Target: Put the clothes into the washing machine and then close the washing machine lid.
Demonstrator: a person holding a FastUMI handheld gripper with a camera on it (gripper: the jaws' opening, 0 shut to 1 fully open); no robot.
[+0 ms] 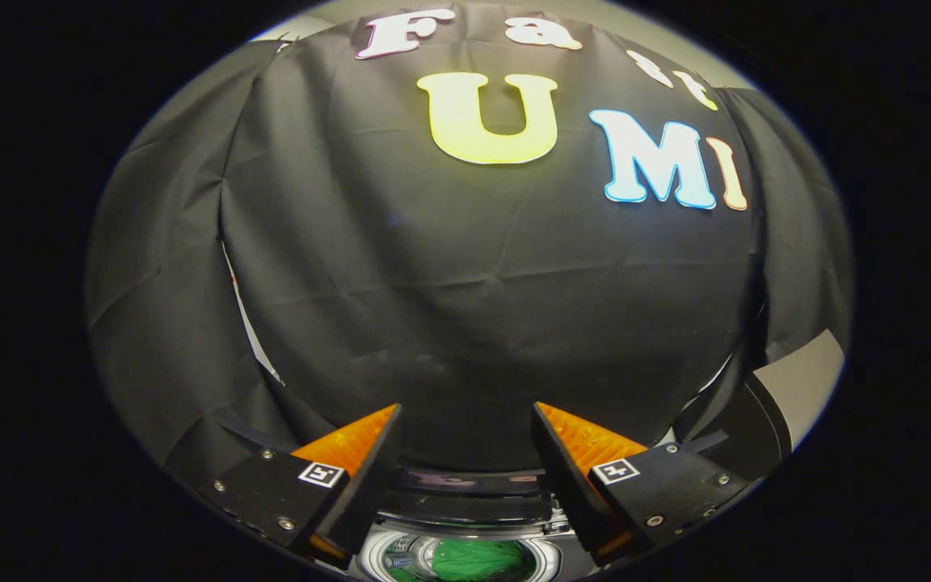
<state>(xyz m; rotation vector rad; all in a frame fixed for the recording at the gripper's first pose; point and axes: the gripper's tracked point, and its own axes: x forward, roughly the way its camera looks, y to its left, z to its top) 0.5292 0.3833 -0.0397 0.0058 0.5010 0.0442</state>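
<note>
Gripper [465, 416] is spread wide with nothing between the fingers; it points at the black cloth wall [465, 307], high above the machine.

Washing machine [465, 533] sits below and near, between the fingers. The drum opening is visible with a green garment [478, 559] already inside, so my read is the loading part is done or nearly done; I can't see whether any cloth hangs over the drum rim.

The remaining step is the lid. The dark raised panel beyond the opening, on the far side, looks like the open lid [465, 509], but it's too compressed by the fisheye to confirm where the hinge is.

Suggested approach:
- Tilt down first so lid edge and drum are both in sight.
- Come in from the far side, behind the lid's free edge, and push it toward the near side and down.
- Use one finger's flat; no grasp needed.
- Check the green garment is fully below the rim before the lid drops, else it jams.
- Follow the lid's arc and don't press straight down.
</note>
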